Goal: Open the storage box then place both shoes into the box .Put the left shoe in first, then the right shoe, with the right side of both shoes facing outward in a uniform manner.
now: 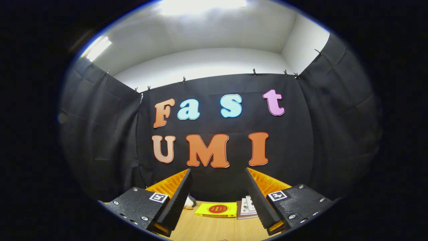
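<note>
gap: gripper (218,201) fingers spread wide, nothing between | ahead: bare table (214,229) strip, then yellow book (216,210), booklets (247,206) beside it, small toy (190,202) by left finger | beyond: booth wall (217,180) blocks

One yellow book (216,210), one booklet stack (246,207).

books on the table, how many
2: a yellow book lying flat beyond the open gripper, and a paler booklet beside it, partly hidden behind one finger. More may be hidden.

place: recording booth, not a home
proof: black cloth walls (100,134) clipped up, white ceiling (200,36) w/ strip lights, wooden table (214,227)
</note>
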